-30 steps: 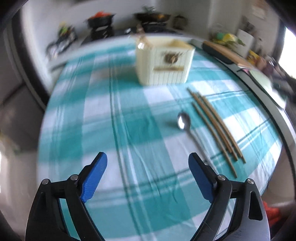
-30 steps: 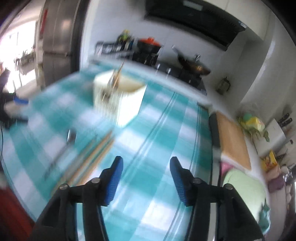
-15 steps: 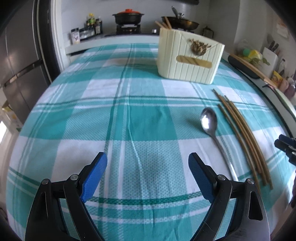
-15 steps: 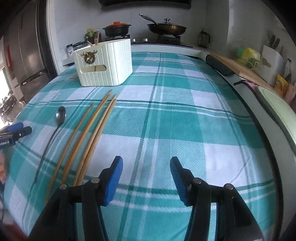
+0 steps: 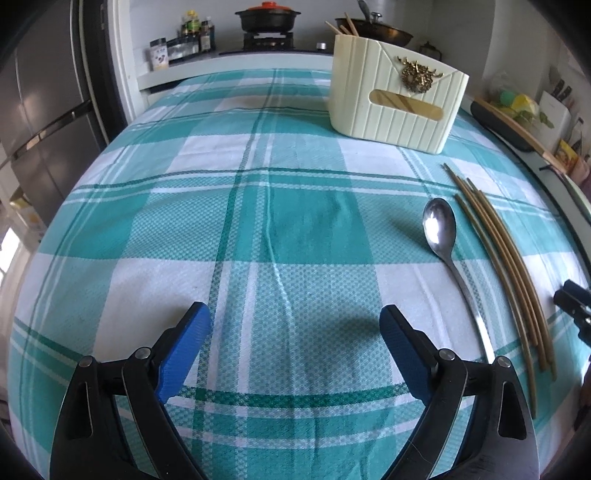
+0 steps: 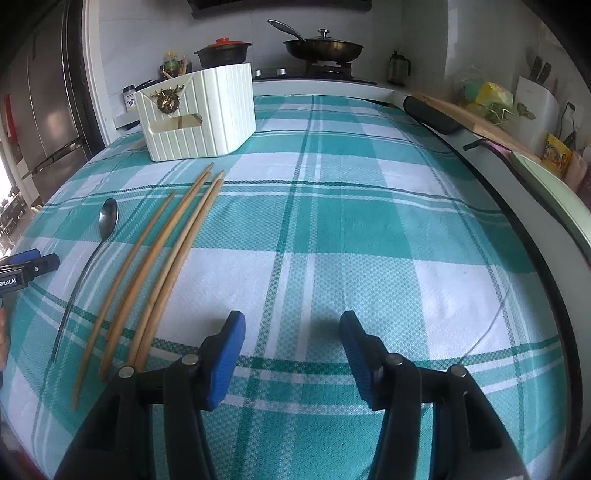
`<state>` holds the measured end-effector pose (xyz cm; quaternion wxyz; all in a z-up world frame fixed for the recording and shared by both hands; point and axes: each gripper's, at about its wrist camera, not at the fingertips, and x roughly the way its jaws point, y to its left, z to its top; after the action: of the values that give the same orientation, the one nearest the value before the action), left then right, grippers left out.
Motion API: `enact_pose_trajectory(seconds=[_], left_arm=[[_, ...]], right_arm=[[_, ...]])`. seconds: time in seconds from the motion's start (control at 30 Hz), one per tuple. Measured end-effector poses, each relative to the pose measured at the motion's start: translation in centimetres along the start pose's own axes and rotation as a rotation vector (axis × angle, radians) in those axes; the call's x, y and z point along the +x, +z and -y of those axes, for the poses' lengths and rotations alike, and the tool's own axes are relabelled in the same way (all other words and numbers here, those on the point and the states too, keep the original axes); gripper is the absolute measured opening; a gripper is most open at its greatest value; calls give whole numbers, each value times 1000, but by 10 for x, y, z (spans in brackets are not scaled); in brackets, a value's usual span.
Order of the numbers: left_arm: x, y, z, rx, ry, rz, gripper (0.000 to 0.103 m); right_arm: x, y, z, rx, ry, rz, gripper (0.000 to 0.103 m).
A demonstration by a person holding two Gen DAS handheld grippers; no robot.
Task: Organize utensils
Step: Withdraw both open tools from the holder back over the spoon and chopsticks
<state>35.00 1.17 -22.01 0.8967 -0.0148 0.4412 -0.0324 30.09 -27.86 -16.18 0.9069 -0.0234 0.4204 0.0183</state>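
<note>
A metal spoon lies on the teal checked tablecloth, bowl toward the far side. Beside it lie several long wooden chopsticks. A cream ribbed utensil box stands at the far end with chopsticks sticking out of it. My left gripper hangs open over bare cloth, left of the spoon. My right gripper is open with nothing between its fingers, just right of the chopsticks' near ends.
A stove with a black pot and a pan runs behind the table. A cutting board and a pale green tray line the right side. A steel fridge stands at the left.
Both grippers have come down toward the cloth and levelled out of a roll; the blur is gone. The spoon, chopsticks and box lie where they were. Both jaws kept their width.
</note>
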Motion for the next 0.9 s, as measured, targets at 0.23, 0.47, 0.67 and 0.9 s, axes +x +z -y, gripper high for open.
enact_pose_trajectory(seconds=[0.23, 0.47, 0.67, 0.9], left_arm=[[3, 0, 2, 9, 3, -11, 99], [1, 0, 0, -2, -16, -6, 100], [-20, 1, 7, -27, -95, 50, 100], [-21, 13, 63, 84, -130, 18, 100]], right_arm=[[0, 0, 0, -5, -6, -1, 55], [0, 0, -1, -11, -12, -1, 55], [0, 0, 0, -7, -7, 0, 55], [-1, 0, 2, 12, -1, 5, 55]])
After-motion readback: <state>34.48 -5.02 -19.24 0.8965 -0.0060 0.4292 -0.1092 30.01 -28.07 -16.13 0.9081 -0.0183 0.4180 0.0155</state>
